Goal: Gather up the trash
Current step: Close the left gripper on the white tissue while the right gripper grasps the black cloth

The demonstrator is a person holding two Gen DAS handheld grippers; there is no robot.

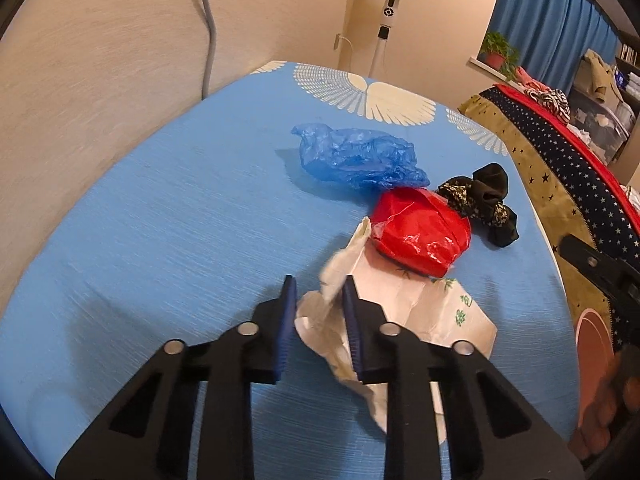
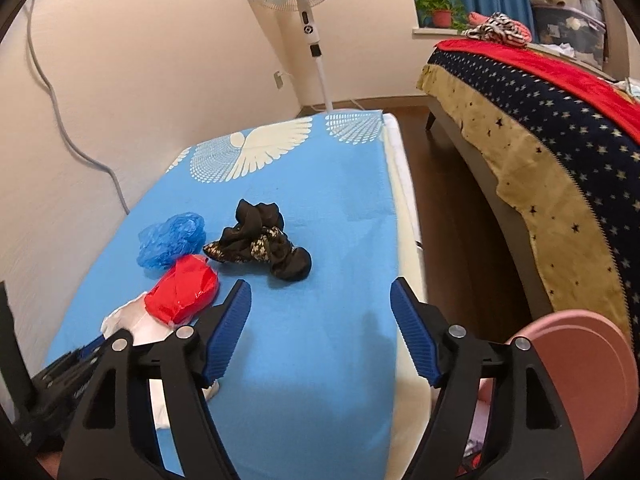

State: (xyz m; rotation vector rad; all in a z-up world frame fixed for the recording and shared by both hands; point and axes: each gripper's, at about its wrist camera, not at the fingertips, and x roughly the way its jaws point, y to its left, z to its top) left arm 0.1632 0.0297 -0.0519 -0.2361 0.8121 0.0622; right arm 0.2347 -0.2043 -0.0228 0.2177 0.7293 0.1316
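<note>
Cream walls and a standing fan (image 2: 298,4) back a surface (image 1: 160,220) draped in blue cloth with white wing prints. Between the fingers of the left claw (image 1: 318,292) lies a crumpled white plastic bag (image 1: 420,308), and the jaws stand narrow around a fold of it, though whether the pads actually press on it cannot be told. Just beyond that claw sits a red plastic bag (image 1: 420,232), with a blue plastic bag (image 1: 360,156) further ahead and a black patterned cloth bundle (image 1: 484,200) ahead to its right. The right claw (image 2: 320,296) is released, jaws spread wide over bare blue cloth, with the cloth bundle just ahead and the red bag ahead to its left. A bed (image 2: 560,152) with a starred blanket stands to the right.
</note>
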